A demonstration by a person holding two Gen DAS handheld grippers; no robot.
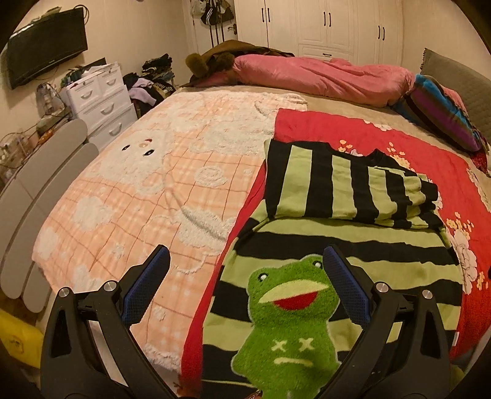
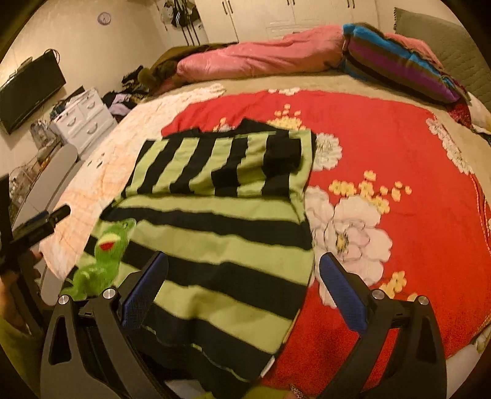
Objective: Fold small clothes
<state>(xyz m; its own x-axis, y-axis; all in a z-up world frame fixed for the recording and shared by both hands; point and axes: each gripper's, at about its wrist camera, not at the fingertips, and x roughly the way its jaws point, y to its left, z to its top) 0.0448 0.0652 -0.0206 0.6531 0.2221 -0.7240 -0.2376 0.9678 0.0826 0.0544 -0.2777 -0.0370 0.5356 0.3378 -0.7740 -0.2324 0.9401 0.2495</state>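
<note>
On red blanket (image 2: 383,129), striped sweater (image 2: 221,239) shows no writing.

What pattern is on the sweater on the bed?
Green and black stripes, with a frog patch; sweater shows best in the right wrist view.

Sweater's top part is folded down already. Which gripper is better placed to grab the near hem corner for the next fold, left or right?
Probably right. The right gripper is open, straddling the striped sweater's right edge near the hem. The left gripper is also open but frames the frog applique, not an edge.

A home bedroom: bed (image 1: 214,92), white wardrobe (image 1: 325,24), wall television (image 1: 46,46).
</note>
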